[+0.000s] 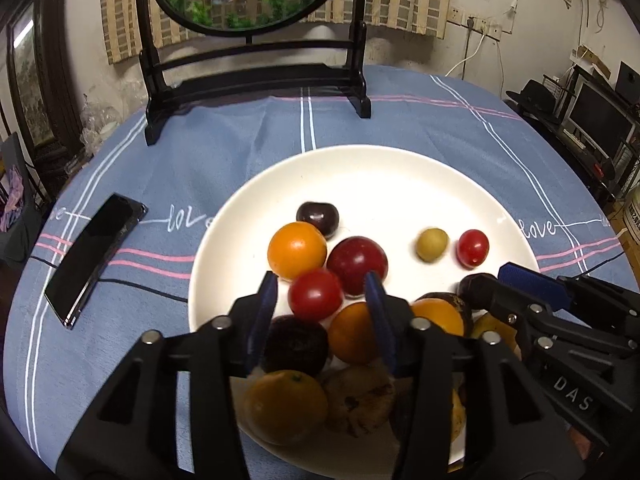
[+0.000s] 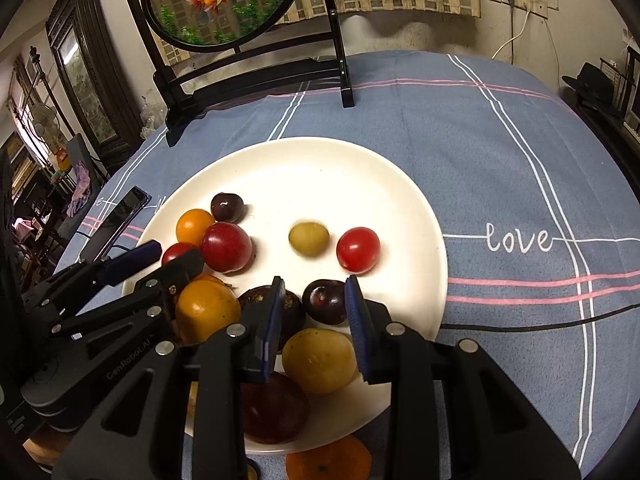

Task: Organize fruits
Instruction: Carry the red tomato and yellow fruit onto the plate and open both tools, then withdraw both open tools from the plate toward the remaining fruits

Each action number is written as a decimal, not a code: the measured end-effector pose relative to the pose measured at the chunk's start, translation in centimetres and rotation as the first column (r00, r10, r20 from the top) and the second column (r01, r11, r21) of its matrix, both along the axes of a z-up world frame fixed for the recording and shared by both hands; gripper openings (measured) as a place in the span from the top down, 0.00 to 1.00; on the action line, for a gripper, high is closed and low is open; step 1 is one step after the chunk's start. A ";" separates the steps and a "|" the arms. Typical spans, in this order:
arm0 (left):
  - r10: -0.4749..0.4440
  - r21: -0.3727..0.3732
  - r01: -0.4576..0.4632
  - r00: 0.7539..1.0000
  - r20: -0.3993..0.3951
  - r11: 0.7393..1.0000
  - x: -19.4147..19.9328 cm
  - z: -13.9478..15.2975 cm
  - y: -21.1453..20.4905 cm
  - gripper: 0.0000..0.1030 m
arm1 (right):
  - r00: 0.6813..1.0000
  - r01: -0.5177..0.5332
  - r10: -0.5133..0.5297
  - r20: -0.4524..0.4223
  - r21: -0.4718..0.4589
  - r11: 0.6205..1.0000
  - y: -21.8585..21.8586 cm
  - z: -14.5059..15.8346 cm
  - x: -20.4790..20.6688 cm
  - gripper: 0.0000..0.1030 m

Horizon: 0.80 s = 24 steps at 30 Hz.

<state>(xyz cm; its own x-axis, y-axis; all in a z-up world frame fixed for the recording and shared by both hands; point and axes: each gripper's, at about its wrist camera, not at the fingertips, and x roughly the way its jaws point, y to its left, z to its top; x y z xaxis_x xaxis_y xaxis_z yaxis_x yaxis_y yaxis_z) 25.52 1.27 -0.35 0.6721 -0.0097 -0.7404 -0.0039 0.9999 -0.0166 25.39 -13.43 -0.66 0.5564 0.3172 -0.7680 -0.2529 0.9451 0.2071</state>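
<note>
- Left gripper (image 1: 322,296): jaws parted, blue pads either side of a red tomato (image 1: 315,295); a gap shows at each side, so no grip that I can see.
- Right gripper (image 2: 314,300): jaws stand narrowly apart over the near fruit, a dark plum (image 2: 325,301) and a yellow fruit (image 2: 319,360) seen between them. Whether the pads press on either I cannot tell.
- All fruit but one sits on a white plate (image 1: 360,176), clustered at its near and left part.
- Left wrist view: an orange (image 1: 297,250) touches a red plum (image 1: 357,266); a dark cherry (image 1: 318,218) lies just behind them. A green olive-like fruit (image 1: 432,245) and a small red tomato (image 1: 473,249) sit apart to the right.
- Only the right wrist view shows a tangerine (image 2: 328,460) off the plate, on the cloth at the near rim.
- Only the left wrist view shows a brown wrinkled fruit (image 1: 360,400) under the left gripper.
- Worktop is covered by a blue striped cloth (image 2: 520,160) lettered "love".
- A black phone (image 1: 96,258) lies left of the plate, on a thin cable.
- A dark-framed round goldfish screen (image 2: 220,0) stands at the far edge.
</note>
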 end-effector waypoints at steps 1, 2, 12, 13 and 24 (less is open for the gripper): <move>-0.001 -0.002 0.001 1.000 0.007 1.000 -0.1 0.1 0.0 0.51 | 1.000 0.000 0.000 -0.001 0.002 1.000 -0.1 0.0 -0.1 0.70; 0.001 -0.008 -0.001 1.000 0.017 1.000 -0.2 0.3 0.0 0.43 | 1.000 0.000 0.000 -0.003 0.005 1.000 -0.1 0.0 -0.1 0.70; 0.034 0.006 -0.035 0.998 0.045 0.999 -0.8 0.4 0.3 0.18 | 1.000 0.012 -0.013 0.020 0.026 1.000 -0.8 0.5 -1.0 0.50; 0.038 0.010 -0.039 0.998 0.048 0.999 -0.8 0.5 0.4 0.17 | 1.000 0.009 -0.010 0.019 0.026 1.000 -0.8 0.5 -1.1 0.50; 0.063 0.030 -0.064 0.997 0.048 0.998 -1.1 0.6 1.0 0.09 | 1.000 0.001 -0.001 0.031 0.009 1.000 -0.8 0.5 -2.3 0.41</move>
